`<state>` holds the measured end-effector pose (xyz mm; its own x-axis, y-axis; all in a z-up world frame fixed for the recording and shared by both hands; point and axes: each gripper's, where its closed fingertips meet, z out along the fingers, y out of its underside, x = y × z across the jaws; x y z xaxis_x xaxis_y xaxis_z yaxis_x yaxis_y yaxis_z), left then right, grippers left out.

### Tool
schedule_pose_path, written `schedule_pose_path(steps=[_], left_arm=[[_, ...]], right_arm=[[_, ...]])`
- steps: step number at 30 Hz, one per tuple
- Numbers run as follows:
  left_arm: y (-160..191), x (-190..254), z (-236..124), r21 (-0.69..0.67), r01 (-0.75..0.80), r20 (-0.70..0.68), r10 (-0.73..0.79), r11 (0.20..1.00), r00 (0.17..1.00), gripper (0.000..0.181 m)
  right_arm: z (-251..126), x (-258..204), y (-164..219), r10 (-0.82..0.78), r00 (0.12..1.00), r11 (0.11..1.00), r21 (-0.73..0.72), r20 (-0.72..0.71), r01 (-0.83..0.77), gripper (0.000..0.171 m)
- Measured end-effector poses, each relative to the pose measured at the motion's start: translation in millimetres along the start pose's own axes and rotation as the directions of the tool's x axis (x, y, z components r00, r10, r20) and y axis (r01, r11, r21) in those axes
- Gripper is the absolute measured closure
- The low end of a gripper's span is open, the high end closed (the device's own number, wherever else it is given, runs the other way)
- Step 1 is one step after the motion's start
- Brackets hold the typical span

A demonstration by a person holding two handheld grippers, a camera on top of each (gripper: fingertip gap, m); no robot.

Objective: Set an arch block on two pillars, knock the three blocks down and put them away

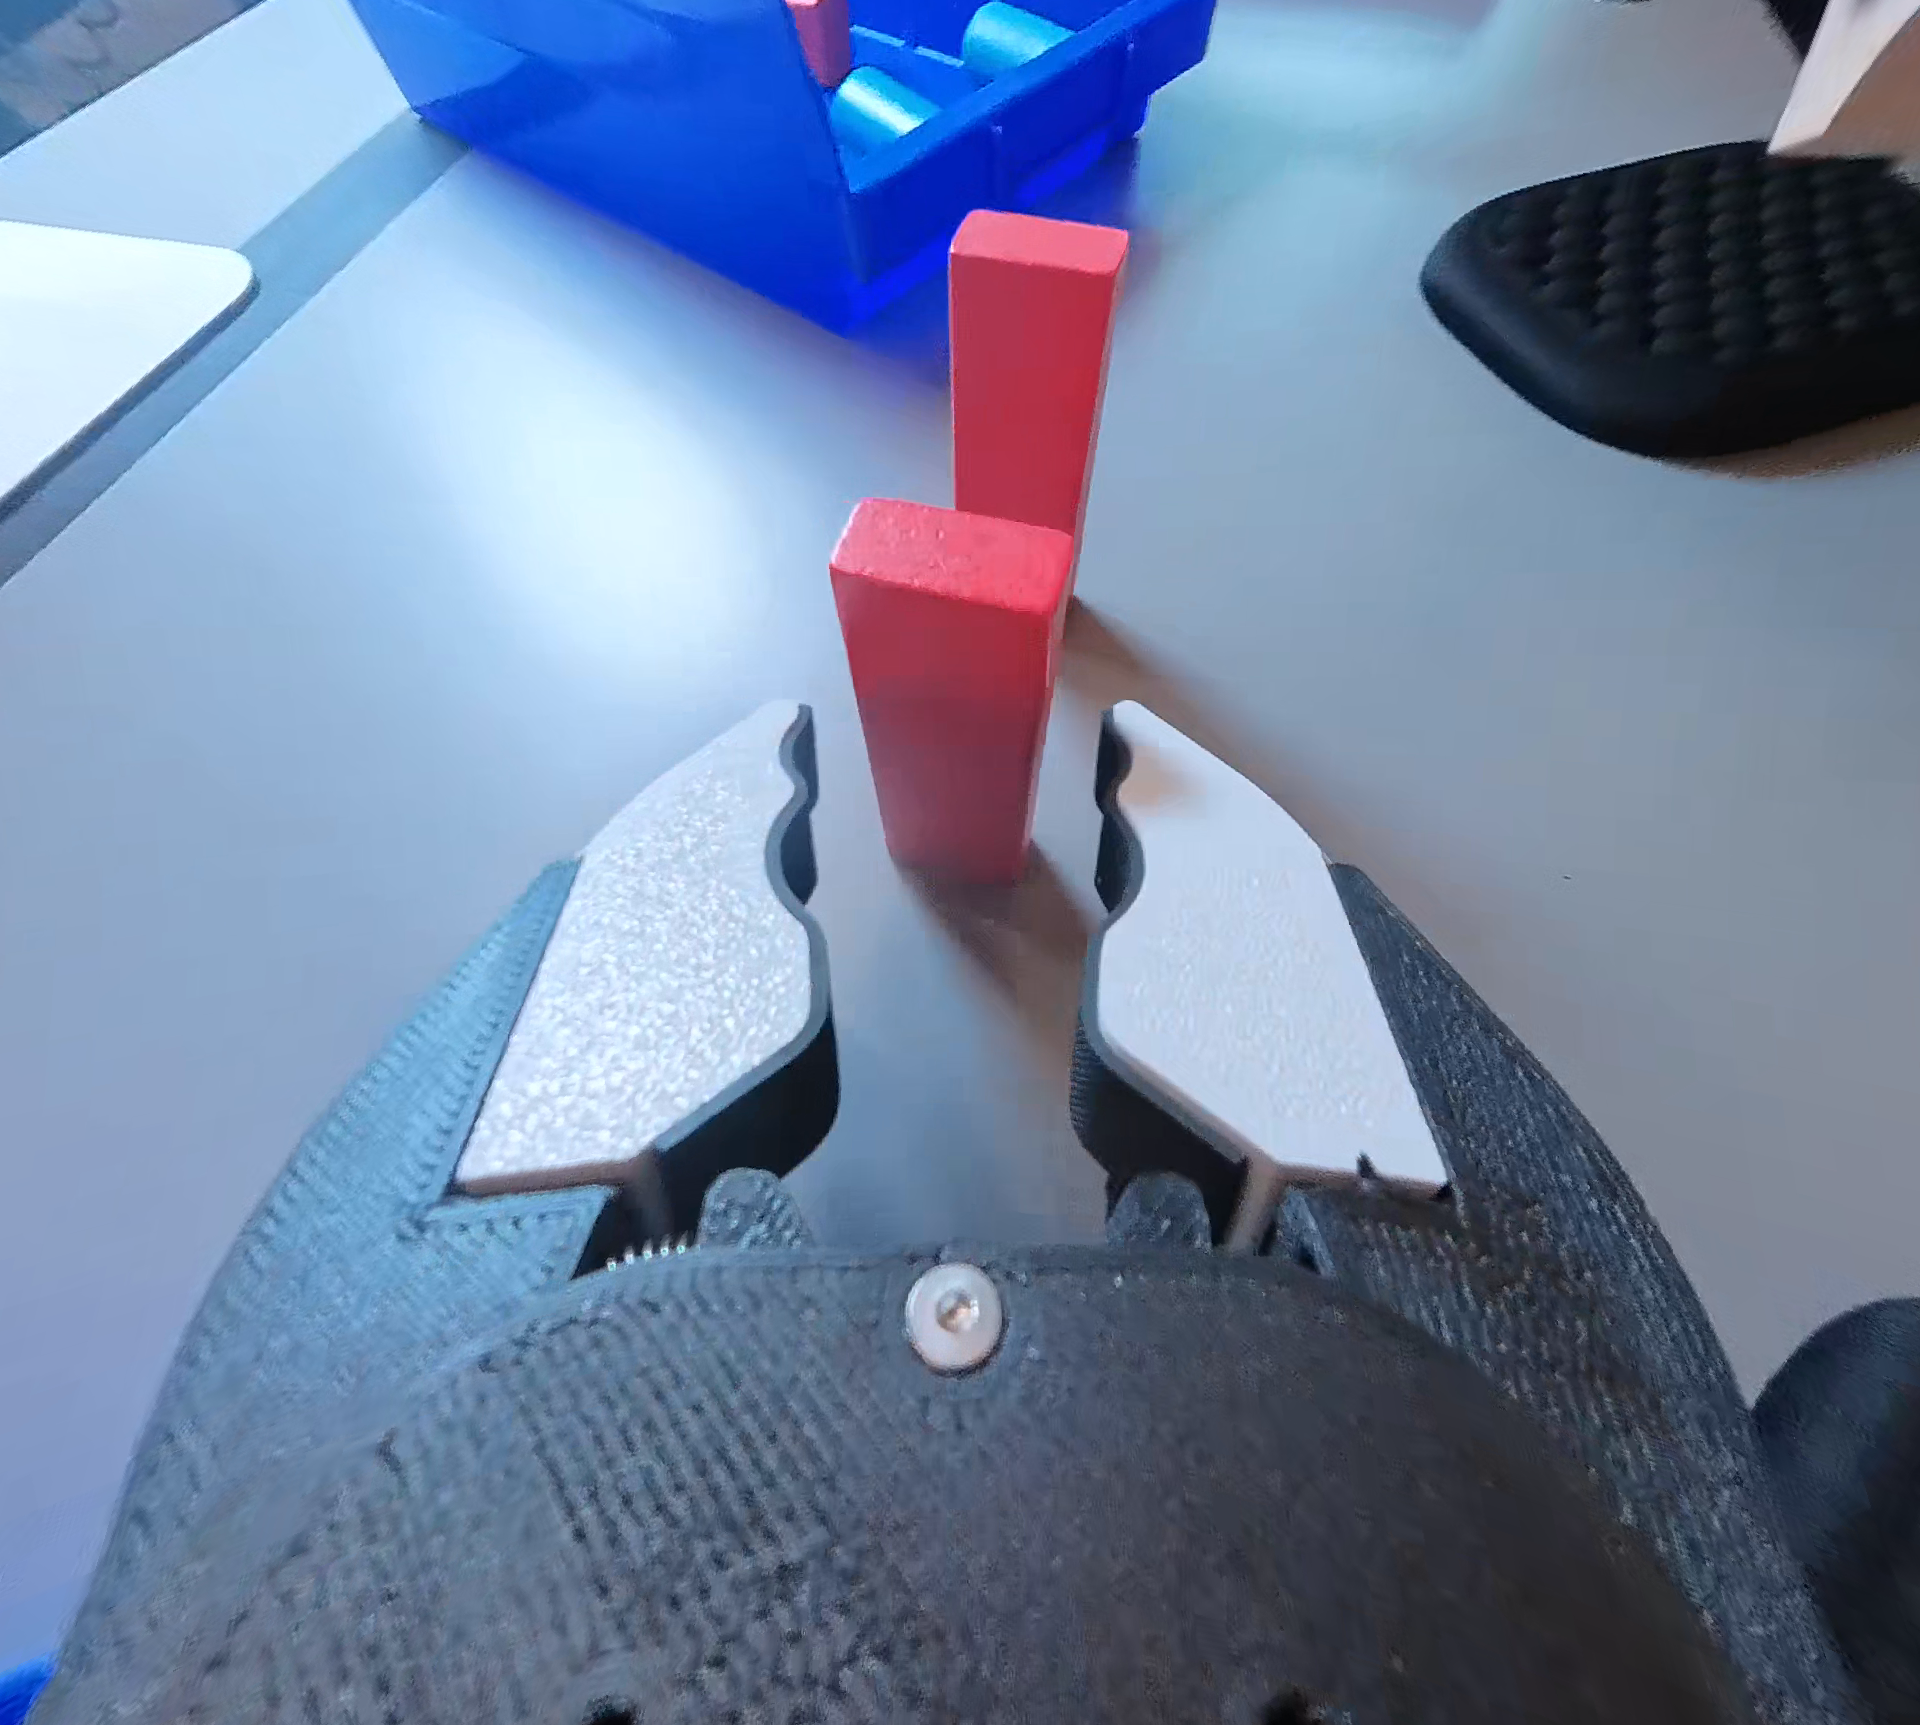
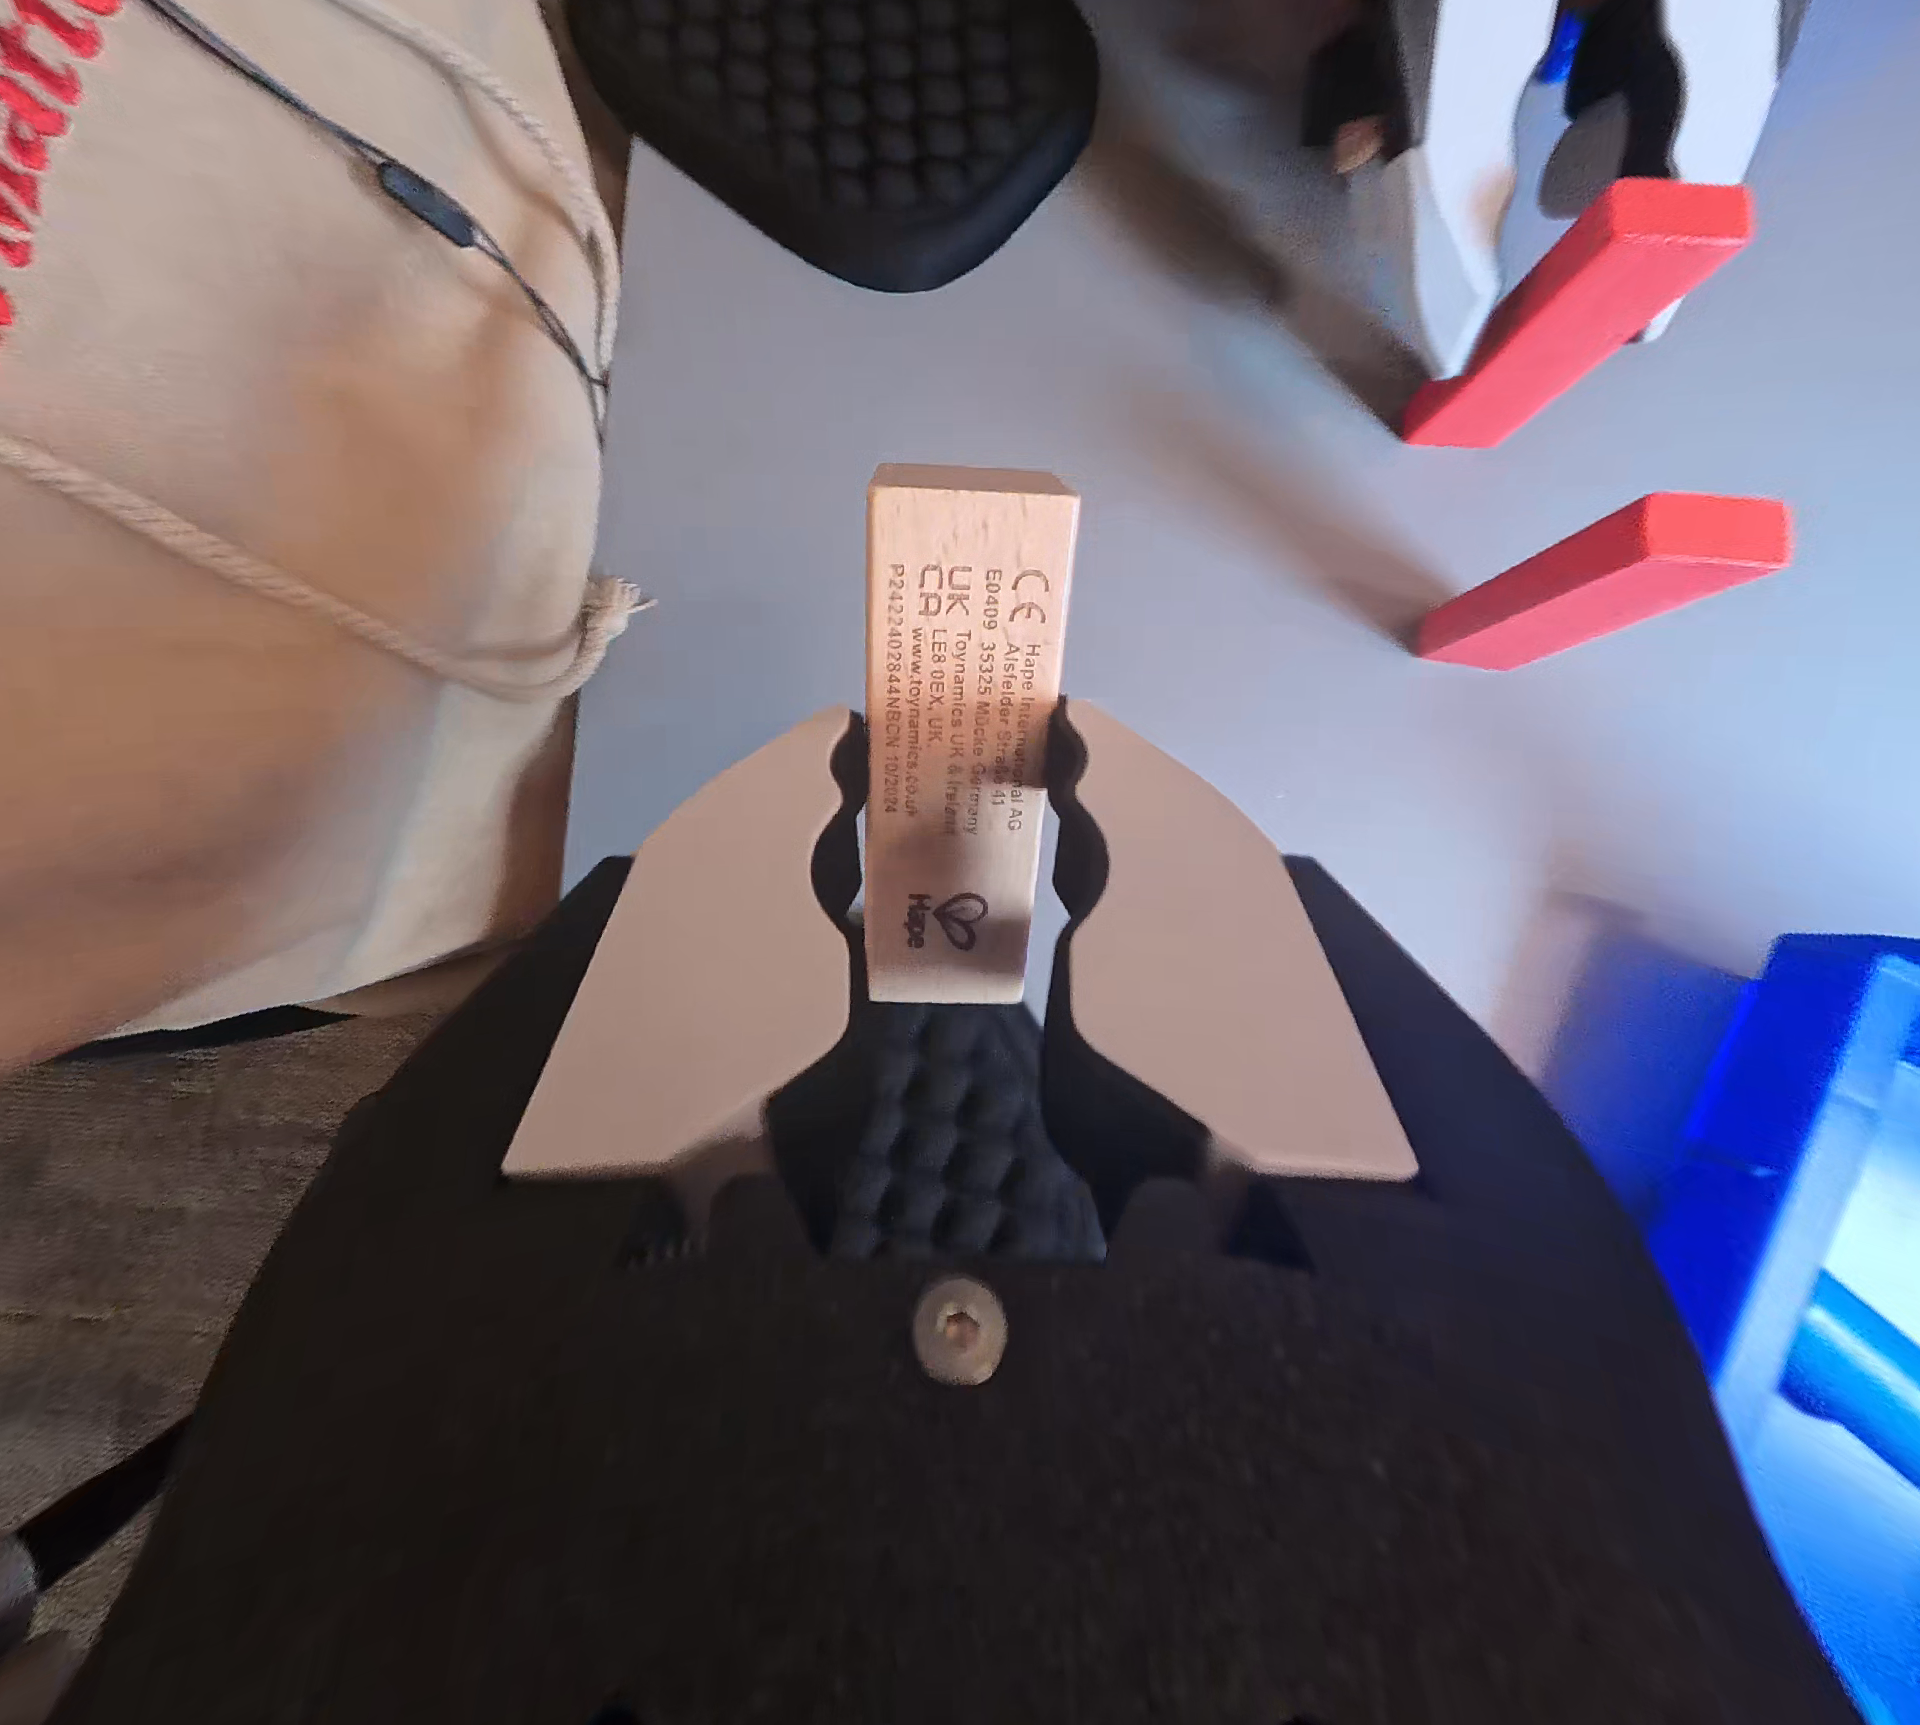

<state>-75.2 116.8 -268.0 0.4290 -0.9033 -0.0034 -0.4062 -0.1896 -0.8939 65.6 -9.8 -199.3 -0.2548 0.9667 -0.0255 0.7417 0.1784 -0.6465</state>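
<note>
Two red pillars stand upright on the grey tabletop (image 1: pixel 520 532), long axes vertical; near pillar (image 1: pixel 951 688) sits between the spread tips of my left gripper (image 1: pixel 956 740), jaws released and not touching it; far pillar (image 1: pixel 1034 366) stands just beyond, close to the blue bin (image 1: pixel 644 117); bin holds blue cylinders (image 1: pixel 878 106) and a small red block (image 1: pixel 821 23). My right gripper (image 2: pixel 961 719) has its jaws clenched on the pale wooden arch block (image 2: pixel 966 636), held above the tabletop; its long axis runs forward along my fingers, printed face up. Black textured pad (image 2: pixel 831 44) lies ahead; cream cloth bag (image 2: pixel 260 428) at left.
</note>
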Motion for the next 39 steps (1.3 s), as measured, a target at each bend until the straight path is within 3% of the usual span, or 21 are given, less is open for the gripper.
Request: schedule_pose_path(steps=[5,28,39], left_arm=[[-4.2,1.2,1.7,0.026,-0.028,-0.041,0.029,0.999,0.999,0.146],[-7.3,-4.0,6.2,0.073,-0.027,-0.003,0.027,0.997,1.0,0.147],[-5.7,-4.1,7.4,0.061,-0.035,0.002,0.035,0.998,0.999,0.146]], right_arm=[[-0.5,-9.9,13.2,0.036,0.999,0.999,0.017,0.016,-0.036,0.138],[5.5,-10.0,10.5,0.043,0.999,0.997,0.061,0.03,-0.045,0.138],[3.7,13.7,6.2,0.062,0.997,0.997,-0.038,-0.043,-0.064,0.138]])
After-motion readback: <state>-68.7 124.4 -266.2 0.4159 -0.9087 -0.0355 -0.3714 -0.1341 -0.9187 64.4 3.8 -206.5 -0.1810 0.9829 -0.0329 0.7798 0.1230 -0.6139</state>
